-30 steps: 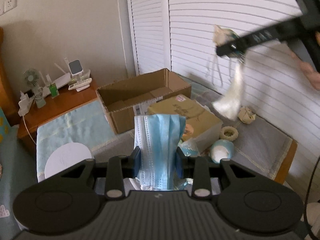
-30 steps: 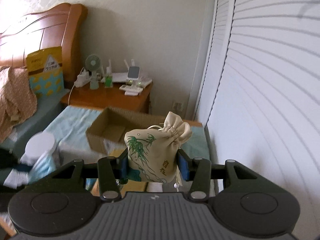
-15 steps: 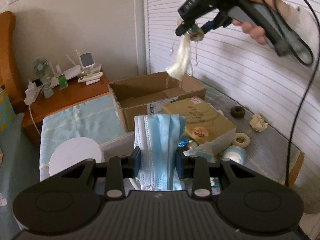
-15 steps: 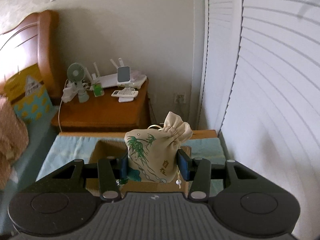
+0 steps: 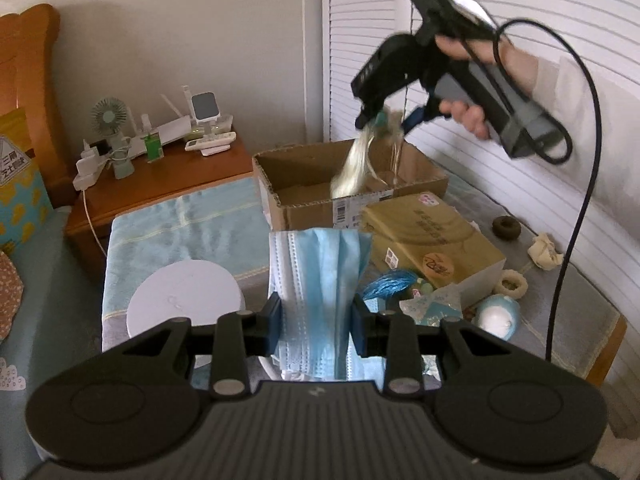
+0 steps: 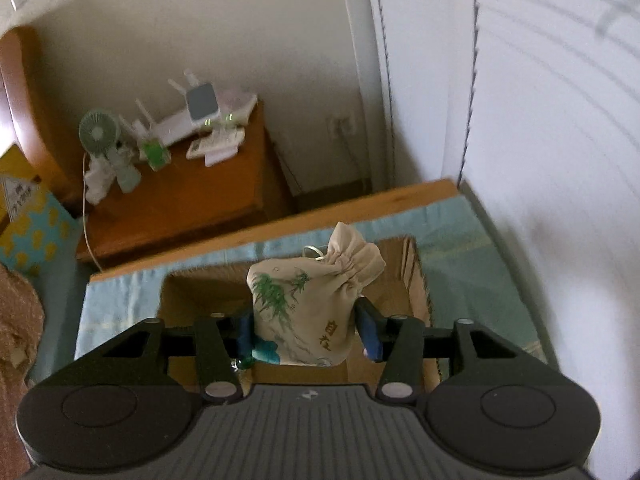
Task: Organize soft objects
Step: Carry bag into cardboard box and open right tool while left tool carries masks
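My left gripper (image 5: 317, 322) is shut on a stack of blue face masks (image 5: 318, 276), held upright above the table. My right gripper (image 6: 306, 330) is shut on a cream drawstring pouch (image 6: 310, 304) printed with green bamboo; its pale tassel (image 5: 354, 164) hangs down. In the left wrist view the right gripper (image 5: 380, 118) hovers over the open cardboard box (image 5: 304, 204). In the right wrist view the cardboard box (image 6: 416, 280) lies directly below the pouch.
A tan carton (image 5: 432, 240) lies in front of the box. Small soft items (image 5: 498, 314) and a brown ring (image 5: 506, 226) lie on the right of the cloth-covered table (image 5: 180, 232). A white round lid (image 5: 186, 300) sits left. A nightstand (image 5: 160, 176) with a fan stands behind.
My right gripper has carried the pouch leftward and down until it hangs over the open box. My left gripper keeps the masks and has barely moved.
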{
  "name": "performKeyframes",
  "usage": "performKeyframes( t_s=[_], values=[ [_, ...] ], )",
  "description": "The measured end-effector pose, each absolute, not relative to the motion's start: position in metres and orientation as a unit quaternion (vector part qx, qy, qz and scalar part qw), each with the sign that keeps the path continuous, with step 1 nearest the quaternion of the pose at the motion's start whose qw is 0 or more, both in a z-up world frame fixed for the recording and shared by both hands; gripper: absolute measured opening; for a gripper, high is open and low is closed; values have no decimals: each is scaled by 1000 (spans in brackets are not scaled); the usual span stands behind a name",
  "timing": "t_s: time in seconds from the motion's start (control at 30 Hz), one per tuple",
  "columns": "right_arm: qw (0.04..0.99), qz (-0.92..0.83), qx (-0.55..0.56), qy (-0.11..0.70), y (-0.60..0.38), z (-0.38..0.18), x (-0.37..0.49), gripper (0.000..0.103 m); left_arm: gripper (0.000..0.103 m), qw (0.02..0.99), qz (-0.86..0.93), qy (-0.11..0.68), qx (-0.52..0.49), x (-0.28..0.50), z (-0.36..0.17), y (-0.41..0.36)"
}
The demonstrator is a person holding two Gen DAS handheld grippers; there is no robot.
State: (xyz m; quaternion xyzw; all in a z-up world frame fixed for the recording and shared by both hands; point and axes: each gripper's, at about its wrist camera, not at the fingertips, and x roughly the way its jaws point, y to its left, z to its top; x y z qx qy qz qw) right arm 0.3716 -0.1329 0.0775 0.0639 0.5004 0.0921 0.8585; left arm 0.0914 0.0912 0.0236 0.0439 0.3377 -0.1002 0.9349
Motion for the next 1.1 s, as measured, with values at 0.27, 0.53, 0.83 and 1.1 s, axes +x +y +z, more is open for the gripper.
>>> performKeyframes(
  t_s=[0.27,0.53,0.83,1.1],
  values=[
    [867,96,45,487,-153,79,351,78,33,933,-101,342,50,99,25,88],
    [894,112,21,433,-187,83,297,101,33,932,-111,340,61,121,38,79],
    [909,127,17,397,-212,68,222,103,33,930,-126,340,64,182,57,55],
    [917,140,-16,373,-222,68,170,103,33,928,-110,348,76,249,57,32]
  ],
)
